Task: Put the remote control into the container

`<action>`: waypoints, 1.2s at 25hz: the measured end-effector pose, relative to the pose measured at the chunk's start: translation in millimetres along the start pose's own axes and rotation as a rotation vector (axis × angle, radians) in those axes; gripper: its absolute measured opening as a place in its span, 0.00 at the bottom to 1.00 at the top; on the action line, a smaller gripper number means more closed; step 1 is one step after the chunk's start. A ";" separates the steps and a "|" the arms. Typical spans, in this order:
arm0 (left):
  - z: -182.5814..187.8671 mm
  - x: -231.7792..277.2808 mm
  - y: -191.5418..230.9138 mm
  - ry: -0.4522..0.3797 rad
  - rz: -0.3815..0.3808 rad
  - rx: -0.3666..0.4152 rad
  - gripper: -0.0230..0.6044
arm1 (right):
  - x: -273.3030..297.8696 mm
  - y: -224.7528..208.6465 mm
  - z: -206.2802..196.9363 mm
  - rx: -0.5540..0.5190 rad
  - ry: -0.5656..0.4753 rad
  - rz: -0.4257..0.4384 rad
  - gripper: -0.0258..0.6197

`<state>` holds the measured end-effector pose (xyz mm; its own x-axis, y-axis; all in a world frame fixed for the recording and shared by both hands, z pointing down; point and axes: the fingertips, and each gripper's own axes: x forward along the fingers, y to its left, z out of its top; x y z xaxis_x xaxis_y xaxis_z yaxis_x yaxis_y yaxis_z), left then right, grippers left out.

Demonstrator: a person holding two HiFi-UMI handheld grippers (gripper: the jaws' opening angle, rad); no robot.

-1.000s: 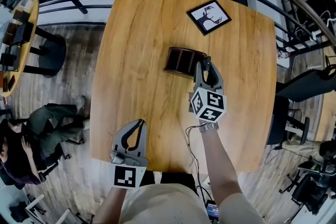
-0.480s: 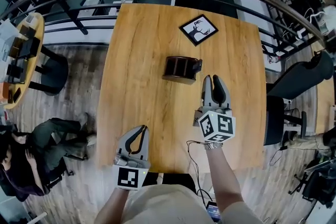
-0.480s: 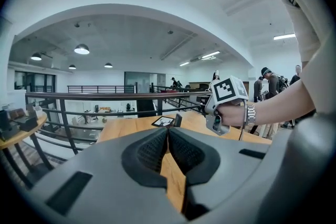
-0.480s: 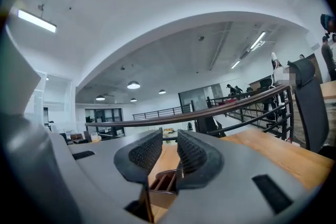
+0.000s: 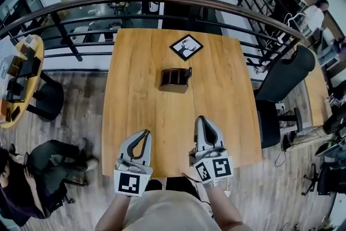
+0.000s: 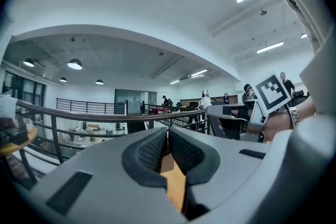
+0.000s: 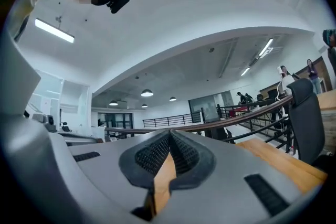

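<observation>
Remote control (image 5: 188,73) being seen standing in right end of container (image 5: 173,79), mid-table (image 5: 135,111). Placing step being judged done. Left gripper (image 5: 145,132) being held at near edge, jaws together, empty. Right gripper (image 5: 201,119) jaws being closed, tips meeting, nothing between. Next move: little being called for, only both grippers being held clear of container.

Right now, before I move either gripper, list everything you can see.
Wooden table: one, light brown, centre.
Dark brown container: one, table's middle.
Black remote control: one, upright in the container's right end.
Black-and-white marker card: one, table's far edge.
Dark metal railing: one, curving beyond the table.
Black chair: one, right of the table.
Seated person: one, lower left.
Left gripper: grey, table's near edge, jaws shut, empty.
Right gripper: grey, near edge, jaws closing shut, empty.
</observation>
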<state>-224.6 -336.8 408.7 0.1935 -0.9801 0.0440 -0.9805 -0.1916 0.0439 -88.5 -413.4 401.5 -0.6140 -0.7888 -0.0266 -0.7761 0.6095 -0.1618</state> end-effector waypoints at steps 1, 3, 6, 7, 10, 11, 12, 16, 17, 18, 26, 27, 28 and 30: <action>4.2 -9.0 -1.4 -0.011 -0.008 0.004 0.07 | -9.9 12.5 2.4 -0.020 0.007 0.010 0.07; 14.3 -23.7 -3.8 -0.039 -0.021 0.007 0.07 | -26.2 32.9 9.5 -0.041 0.011 0.021 0.07; 29.8 -46.1 -13.4 -0.082 -0.044 -0.002 0.07 | -53.9 59.9 24.3 -0.042 -0.001 0.037 0.07; 33.2 -54.2 -17.2 -0.092 -0.056 0.003 0.07 | -63.2 69.7 28.5 -0.047 -0.005 0.047 0.07; 33.2 -77.3 -23.3 -0.097 -0.080 0.022 0.07 | -86.0 97.5 32.5 -0.063 -0.005 0.087 0.07; 29.6 -83.7 -22.9 -0.088 -0.077 0.021 0.07 | -91.8 104.7 31.0 -0.061 0.003 0.099 0.07; 25.3 -89.4 -21.8 -0.075 -0.068 0.014 0.07 | -96.9 110.6 29.0 -0.055 0.014 0.108 0.07; 16.8 -102.9 -19.9 -0.036 -0.031 -0.020 0.07 | -108.3 123.0 20.7 -0.036 0.058 0.135 0.07; 17.4 -104.2 -20.8 -0.036 -0.031 -0.025 0.07 | -108.7 125.0 18.2 -0.041 0.068 0.139 0.07; 17.9 -105.0 -21.7 -0.036 -0.034 -0.024 0.07 | -108.3 127.4 15.5 -0.048 0.076 0.141 0.07; 8.8 -100.6 -27.9 -0.051 -0.064 -0.010 0.07 | -105.7 135.2 2.0 -0.055 0.098 0.132 0.07; 7.9 -101.7 -30.9 -0.050 -0.067 -0.012 0.07 | -106.9 134.8 3.0 -0.056 0.098 0.132 0.07; 6.8 -102.8 -34.3 -0.044 -0.071 -0.012 0.07 | -108.3 134.4 4.6 -0.058 0.097 0.134 0.07; 5.2 -102.8 -40.5 -0.031 -0.077 -0.003 0.07 | -109.5 132.1 8.8 -0.066 0.093 0.138 0.07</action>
<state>-205.0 -228.5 397.2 0.2671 -0.9636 0.0094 -0.9626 -0.2664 0.0485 -122.4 -247.2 374.3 -0.7233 -0.6888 0.0478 -0.6897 0.7174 -0.0979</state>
